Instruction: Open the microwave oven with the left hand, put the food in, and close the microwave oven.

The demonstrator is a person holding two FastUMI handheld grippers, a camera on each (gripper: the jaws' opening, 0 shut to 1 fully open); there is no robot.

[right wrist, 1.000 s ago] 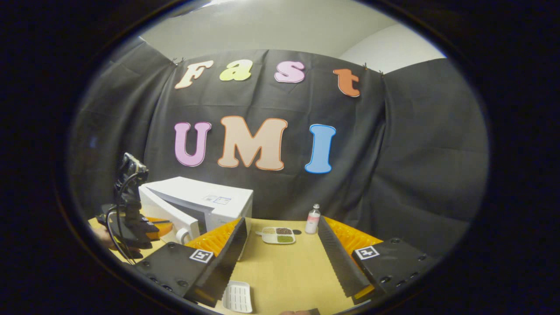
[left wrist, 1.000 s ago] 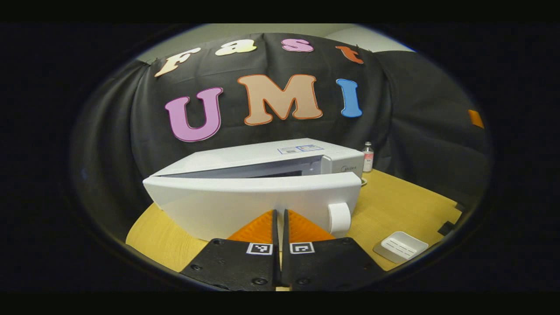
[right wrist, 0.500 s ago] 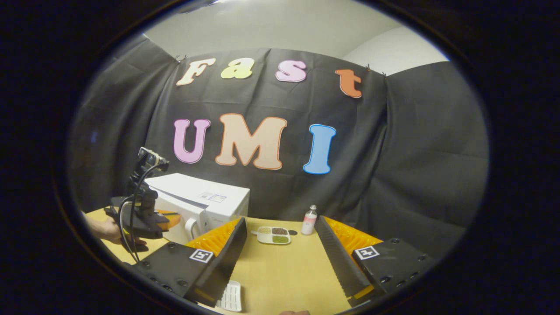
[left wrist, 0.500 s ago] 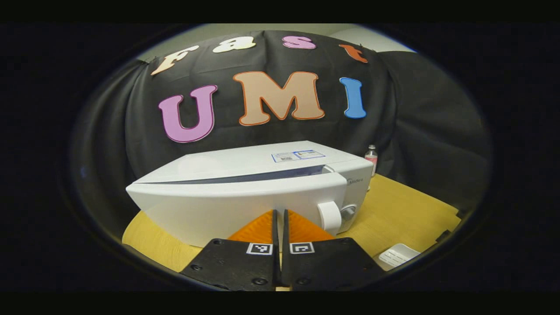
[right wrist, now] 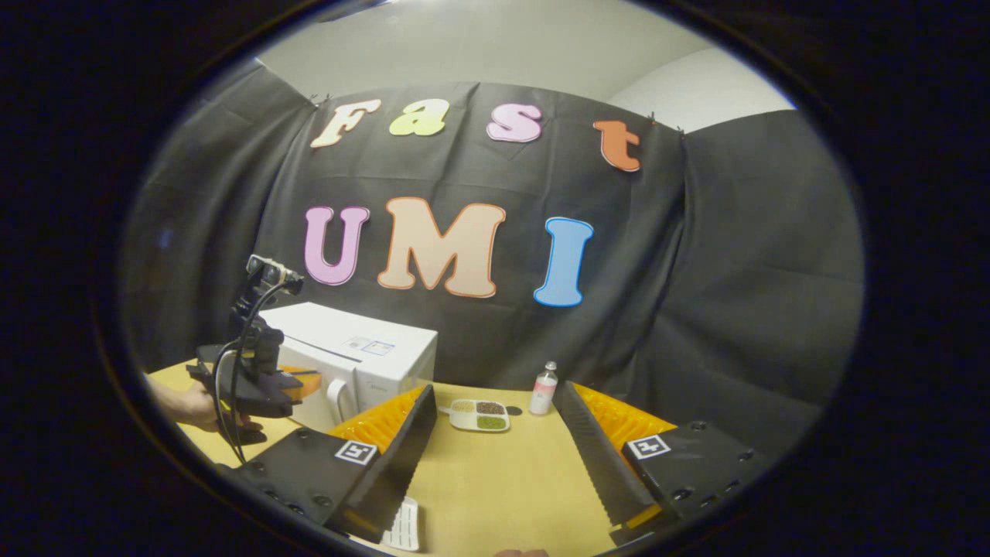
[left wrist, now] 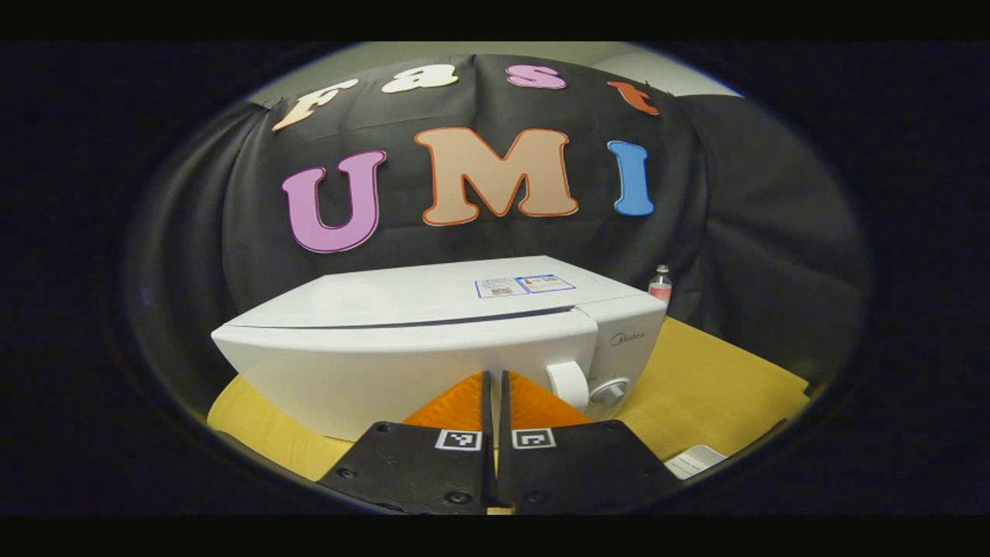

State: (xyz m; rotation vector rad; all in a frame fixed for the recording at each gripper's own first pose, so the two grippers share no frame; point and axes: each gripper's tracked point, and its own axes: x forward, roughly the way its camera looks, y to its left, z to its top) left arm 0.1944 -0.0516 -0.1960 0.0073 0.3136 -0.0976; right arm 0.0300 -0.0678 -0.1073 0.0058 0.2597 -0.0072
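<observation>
The white microwave oven (left wrist: 433,340) stands on the wooden table with its door (left wrist: 371,371) flush against the body. Its handle (left wrist: 568,384) and a knob (left wrist: 609,391) sit at the right. My left gripper (left wrist: 493,375) is shut with nothing between its fingers, and its tips are at the door's front. In the right gripper view a hand holds that left gripper (right wrist: 298,383) against the microwave (right wrist: 363,352). My right gripper (right wrist: 495,394) is open and empty above the table. A white divided dish of food (right wrist: 479,415) lies on the table beyond it.
A small bottle (right wrist: 544,388) stands near the back wall, right of the dish, and right of the microwave as bottle (left wrist: 660,285). A white ridged tray (right wrist: 404,526) lies near the table's front edge. Bare wooden table (right wrist: 503,480) lies between my right fingers.
The microwave door has swung from ajar to closed with my left gripper at its front. My right gripper stayed open and hardly moved.
</observation>
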